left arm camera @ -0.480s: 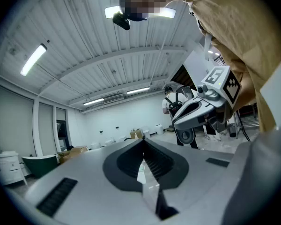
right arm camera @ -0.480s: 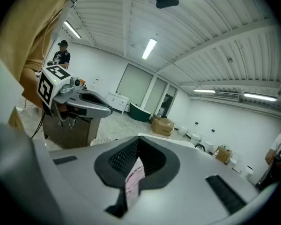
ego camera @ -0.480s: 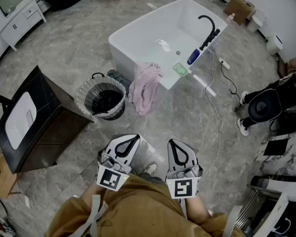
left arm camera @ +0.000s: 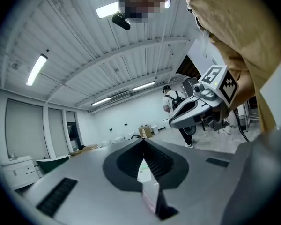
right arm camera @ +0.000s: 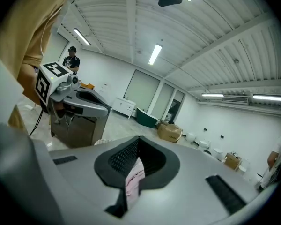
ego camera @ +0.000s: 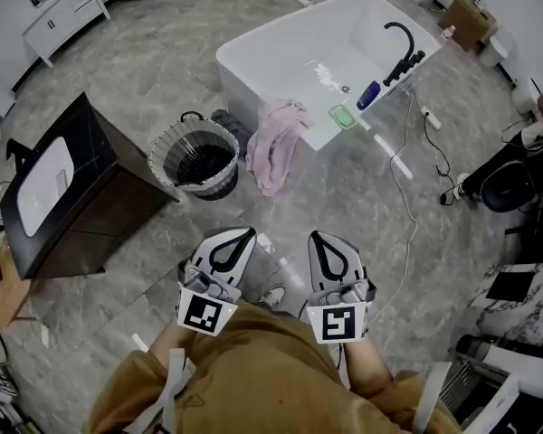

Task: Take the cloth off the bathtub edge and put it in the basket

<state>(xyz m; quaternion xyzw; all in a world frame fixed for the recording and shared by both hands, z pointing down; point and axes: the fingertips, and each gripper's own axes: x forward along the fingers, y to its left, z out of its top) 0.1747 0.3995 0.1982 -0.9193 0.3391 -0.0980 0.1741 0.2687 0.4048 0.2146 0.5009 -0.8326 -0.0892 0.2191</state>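
Observation:
A pink cloth (ego camera: pixel 276 143) hangs over the near corner of the white bathtub (ego camera: pixel 253 70) and reaches down to the floor. A round wire basket (ego camera: pixel 197 161) with a dark liner stands on the floor just left of the cloth. My left gripper (ego camera: pixel 247 233) and right gripper (ego camera: pixel 316 236) are held side by side close to my body, well short of the cloth. Both point toward the tub, shut and empty. In the right gripper view, a strip of the pink cloth (right arm camera: pixel 133 182) shows through the slot below the closed jaw tips (right arm camera: pixel 138 138). The left gripper view shows its jaw tips (left arm camera: pixel 143 142) meeting.
A dark cabinet (ego camera: pixel 72 197) stands left of the basket. On the tub's far edge are a black faucet (ego camera: pixel 403 43), a blue bottle (ego camera: pixel 369 93) and a green dish (ego camera: pixel 342 116). A white cable (ego camera: pixel 407 179) runs across the floor at right, near black equipment (ego camera: pixel 507 183).
The head view has shifted a little, so the tub, cloth and basket sit slightly higher and more to the right. Both grippers stay shut in about the same place.

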